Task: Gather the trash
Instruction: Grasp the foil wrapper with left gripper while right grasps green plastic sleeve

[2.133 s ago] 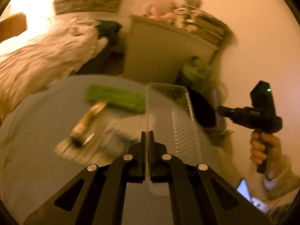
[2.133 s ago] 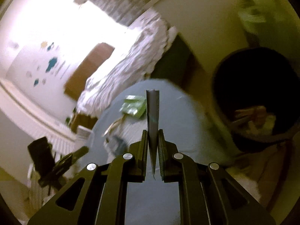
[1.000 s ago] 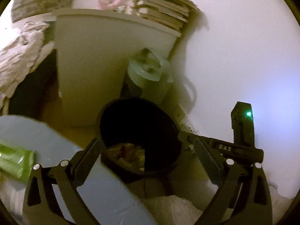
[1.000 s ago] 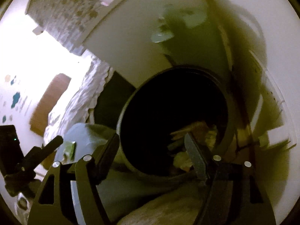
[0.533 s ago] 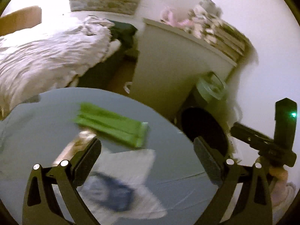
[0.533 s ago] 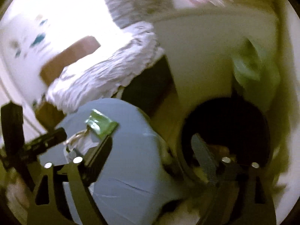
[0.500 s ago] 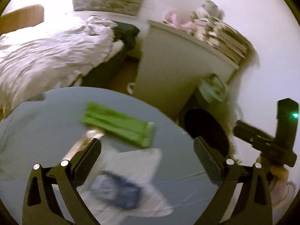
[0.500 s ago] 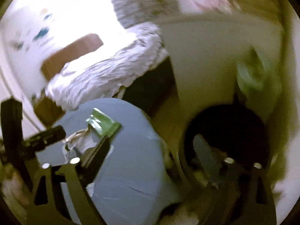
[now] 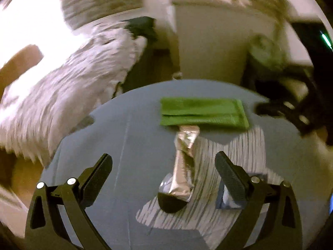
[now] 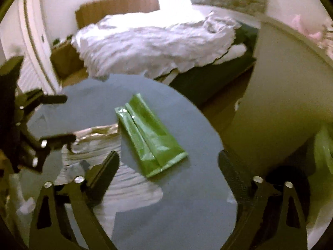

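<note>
Green wrapper (image 10: 150, 137) beyond open right gripper (image 10: 166, 166)

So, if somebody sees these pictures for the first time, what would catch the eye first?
Most likely the bright green packet, lying flat near the middle of the round grey-blue table. Next, in the left wrist view, the crumpled silver wrapper just in front of it, resting on a striped white sheet, between the open fingers of the left gripper. Behind the table, the rumpled white bedding fills the background.
</note>
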`<state>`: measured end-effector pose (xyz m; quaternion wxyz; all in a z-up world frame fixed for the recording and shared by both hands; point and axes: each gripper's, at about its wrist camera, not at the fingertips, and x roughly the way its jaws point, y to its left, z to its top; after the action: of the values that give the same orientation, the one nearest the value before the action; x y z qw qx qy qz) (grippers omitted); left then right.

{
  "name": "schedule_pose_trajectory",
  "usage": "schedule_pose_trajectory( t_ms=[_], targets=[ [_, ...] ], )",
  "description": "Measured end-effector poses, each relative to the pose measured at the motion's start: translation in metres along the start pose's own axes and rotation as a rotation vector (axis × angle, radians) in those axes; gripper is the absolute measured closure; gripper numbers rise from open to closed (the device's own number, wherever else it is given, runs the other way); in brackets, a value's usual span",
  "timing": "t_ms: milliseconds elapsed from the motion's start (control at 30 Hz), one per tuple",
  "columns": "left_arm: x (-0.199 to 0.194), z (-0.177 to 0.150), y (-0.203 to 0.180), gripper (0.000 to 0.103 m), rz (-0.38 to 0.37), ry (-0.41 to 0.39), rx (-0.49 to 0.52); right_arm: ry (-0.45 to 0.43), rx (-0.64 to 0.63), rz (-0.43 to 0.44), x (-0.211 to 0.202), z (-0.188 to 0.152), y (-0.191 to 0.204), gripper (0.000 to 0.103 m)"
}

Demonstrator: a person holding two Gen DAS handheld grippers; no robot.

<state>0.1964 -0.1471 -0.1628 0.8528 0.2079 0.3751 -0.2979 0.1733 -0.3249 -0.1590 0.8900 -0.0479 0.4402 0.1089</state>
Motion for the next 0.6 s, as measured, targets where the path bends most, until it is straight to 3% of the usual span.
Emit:
schedule_pose_trajectory(
  t_ms=[67, 167, 200, 233, 300, 367, 467, 600],
  targets=[
    [0.009, 0.002, -0.012, 0.005, -0.012, 0.019, 0.079, 0.046, -0.030, 0.020, 0.019, 0.006, 0.003, 0.021],
    [0.023, 0.005, -0.017, 0.008, -0.044, 0.044, 0.114, 0.082, -0.073, 0.036, 0.039, 0.010, 0.011, 0.026],
    [0.026, 0.006, -0.016, 0.022, -0.052, 0.052, 0.112, 0.090, -0.086, 0.041, 0.045, 0.011, 0.014, 0.026],
    [0.032, 0.007, -0.015, 0.043, -0.063, 0.073, 0.102, 0.095, -0.095, 0.044, 0.048, 0.011, 0.015, 0.026],
    [0.047, 0.009, -0.007, 0.060, -0.122, 0.129, 0.051, 0.107, -0.106, 0.056, 0.058, 0.015, 0.019, 0.026],
    [0.050, 0.009, 0.001, 0.061, -0.157, 0.120, 0.001, 0.114, -0.110, 0.067, 0.065, 0.019, 0.020, 0.027],
    [0.049, 0.008, 0.010, 0.077, -0.152, 0.118, -0.044, 0.122, -0.110, 0.080, 0.071, 0.022, 0.021, 0.028],
    [0.047, 0.004, 0.018, 0.082, -0.173, 0.101, -0.116, 0.121, -0.128, 0.066, 0.077, 0.025, 0.025, 0.034]
  ],
)
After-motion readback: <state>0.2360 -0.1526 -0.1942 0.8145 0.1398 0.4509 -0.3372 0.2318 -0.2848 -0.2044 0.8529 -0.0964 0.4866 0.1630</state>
